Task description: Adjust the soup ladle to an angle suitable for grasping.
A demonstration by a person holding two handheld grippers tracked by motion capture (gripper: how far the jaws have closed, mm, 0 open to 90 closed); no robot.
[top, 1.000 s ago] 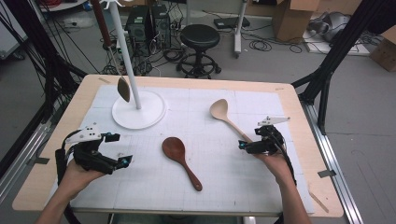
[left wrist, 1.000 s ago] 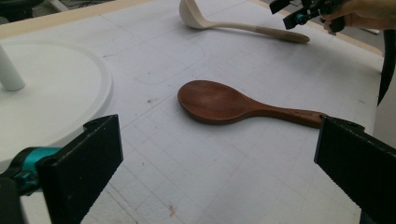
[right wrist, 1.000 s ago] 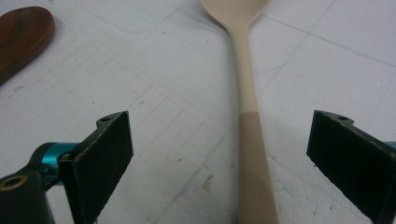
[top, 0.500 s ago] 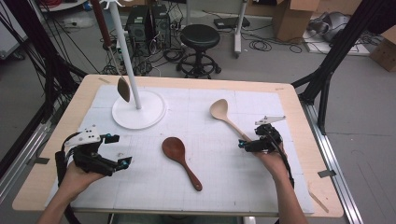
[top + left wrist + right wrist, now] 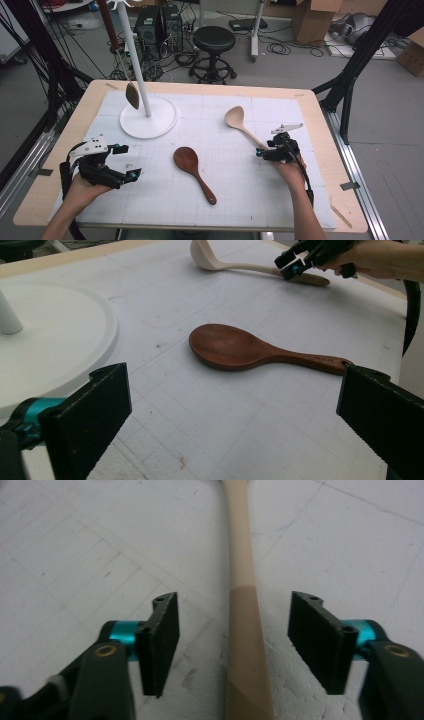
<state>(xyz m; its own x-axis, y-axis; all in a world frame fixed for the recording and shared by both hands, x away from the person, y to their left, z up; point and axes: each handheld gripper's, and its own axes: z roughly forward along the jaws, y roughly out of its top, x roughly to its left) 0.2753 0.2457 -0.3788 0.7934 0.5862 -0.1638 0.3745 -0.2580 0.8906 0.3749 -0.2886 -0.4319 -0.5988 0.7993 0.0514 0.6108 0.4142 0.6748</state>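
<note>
A pale wooden spoon lies at the right of the white mat, its handle pointing toward my right gripper. In the right gripper view the handle runs between the two pads of that gripper, with a gap on each side. Those jaws have just been closing around it and do not press on it. A dark brown spoon lies at mid-table, also ahead of my left gripper, which stands wide open and holds nothing. That left gripper rests at the mat's left front.
A white stand with a round base rises at the back left, and a dark spoon hangs from it. Its base lies close to the left jaw in the left gripper view. The table's wooden edge runs just right of my right hand.
My right gripper's jaws have narrowed around the pale spoon's handle, and the hand has barely shifted. The left gripper and both spoons have stayed where they were.
</note>
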